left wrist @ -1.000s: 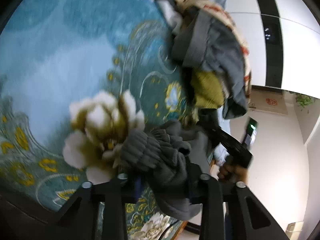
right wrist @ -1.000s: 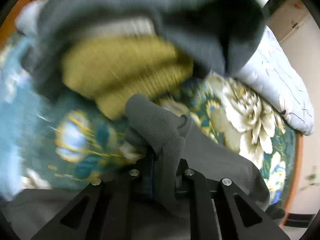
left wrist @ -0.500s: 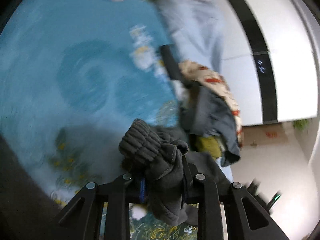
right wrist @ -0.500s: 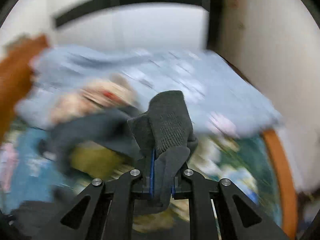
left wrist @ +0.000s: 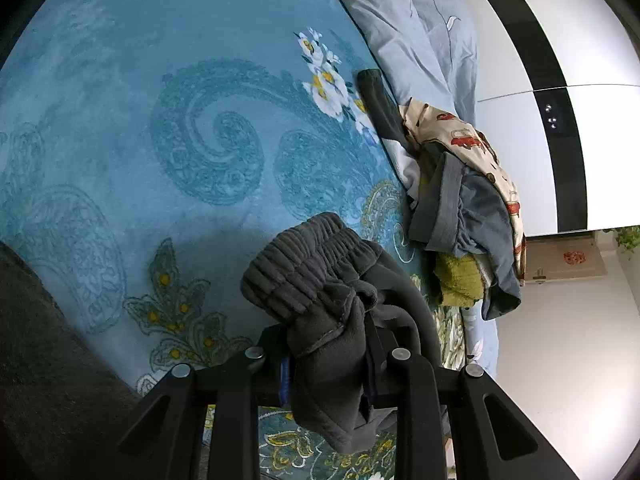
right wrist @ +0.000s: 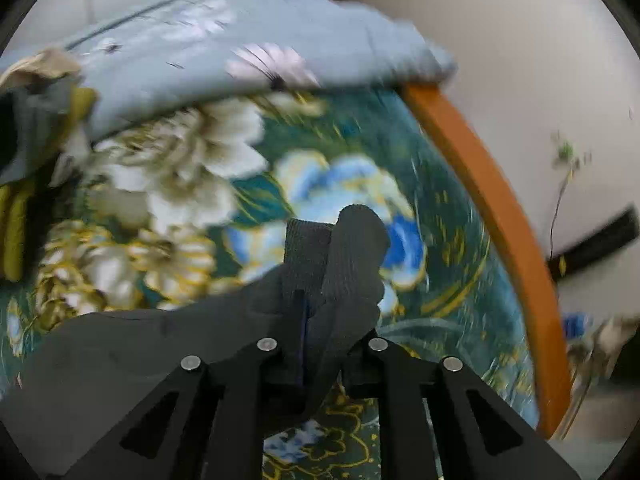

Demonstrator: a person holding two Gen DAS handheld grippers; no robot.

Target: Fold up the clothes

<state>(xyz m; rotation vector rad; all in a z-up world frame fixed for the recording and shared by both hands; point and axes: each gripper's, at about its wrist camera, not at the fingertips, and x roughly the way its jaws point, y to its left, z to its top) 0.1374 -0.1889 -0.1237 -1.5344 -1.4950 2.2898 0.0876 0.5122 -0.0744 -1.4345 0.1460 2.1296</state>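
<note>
Left wrist view: our left gripper [left wrist: 326, 364] jaws clamp the grey trousers [left wrist: 316, 280] waistband | right gripper [right wrist: 322, 344] jaws clamp a cuff | trousers hang ahead above bed [left wrist: 160, 120] | we'd keep tension even.

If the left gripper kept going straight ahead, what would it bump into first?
Probably the blue blanket on the bed. The left gripper is shut on dark grey trousers, so that bunched cloth would likely touch the blanket first; depth is unclear.

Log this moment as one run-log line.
left tongs: shut on dark grey garment | right tongs: shut on same garment | unfolded clothes pile: beside, on bed | fold: not done
</note>
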